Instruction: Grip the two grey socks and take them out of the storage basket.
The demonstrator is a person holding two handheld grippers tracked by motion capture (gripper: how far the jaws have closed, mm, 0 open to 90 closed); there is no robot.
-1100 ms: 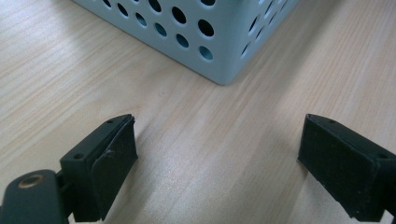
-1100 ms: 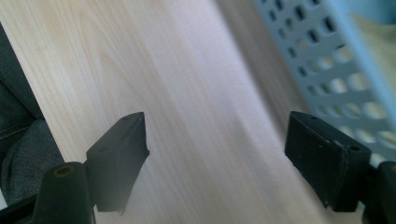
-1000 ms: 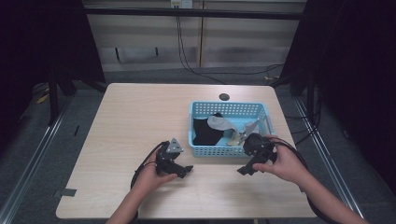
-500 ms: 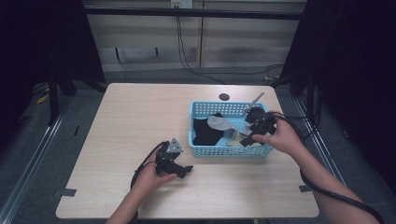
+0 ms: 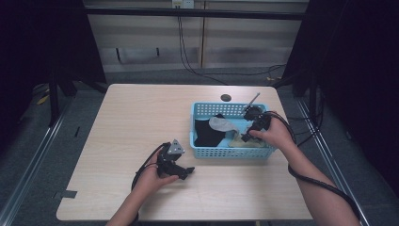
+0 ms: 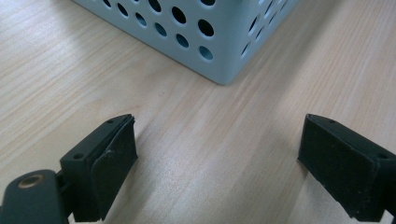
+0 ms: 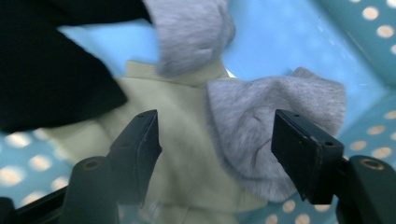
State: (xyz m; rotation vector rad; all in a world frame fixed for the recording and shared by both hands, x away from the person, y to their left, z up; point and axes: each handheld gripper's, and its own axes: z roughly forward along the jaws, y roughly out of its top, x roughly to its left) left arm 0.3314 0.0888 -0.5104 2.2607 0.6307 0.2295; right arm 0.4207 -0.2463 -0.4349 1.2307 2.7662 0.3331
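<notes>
From the high view, the right gripper (image 5: pixel 248 133) reaches down into the blue basket (image 5: pixel 203 110) at the desk's (image 5: pixel 131 122) right half, over a heap of socks; the left gripper (image 5: pixel 181 173) rests on the desk just before the basket's near left corner, well clear of the work. In the left gripper view its fingers (image 6: pixel 109 161) stand wide apart over bare wood, holding nothing, with the basket's corner (image 6: pixel 224 70) ahead. In the right gripper view the fingers (image 7: pixel 140 149) have just been closing but are still partly open, nothing pinched yet; a grey sock (image 7: pixel 275 116) lies between them toward the right finger, on top of a cream sock (image 7: pixel 177 140). To lift one sock alone, the fingers should probably come down around the grey one only. A black sock (image 7: pixel 51 70) and a second grey sock (image 7: pixel 191 32) lie beside it, and the basket wall stands close at the right.
</notes>
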